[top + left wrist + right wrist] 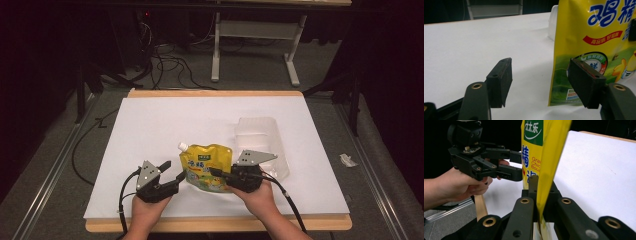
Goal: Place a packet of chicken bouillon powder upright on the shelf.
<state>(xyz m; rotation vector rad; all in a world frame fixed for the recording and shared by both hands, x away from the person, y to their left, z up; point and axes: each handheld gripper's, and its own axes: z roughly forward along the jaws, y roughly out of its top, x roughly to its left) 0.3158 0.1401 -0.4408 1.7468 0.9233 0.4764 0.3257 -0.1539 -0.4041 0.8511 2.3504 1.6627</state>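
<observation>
While the right gripper (220, 173) alone clamps the yellow pouch (204, 165) and the left gripper (170, 172) gapes released, the pouch could sag or twist.

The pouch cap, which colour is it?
White: the cap on the yellow pouch shows best in the high view.

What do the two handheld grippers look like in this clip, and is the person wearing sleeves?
Both the left gripper and right gripper are black, with brass-coloured pivot rivets, flat rectangular jaws, a grey three-cornered plate on top and a black trailing cable. The forearms are bare, no sleeves in view.
</observation>
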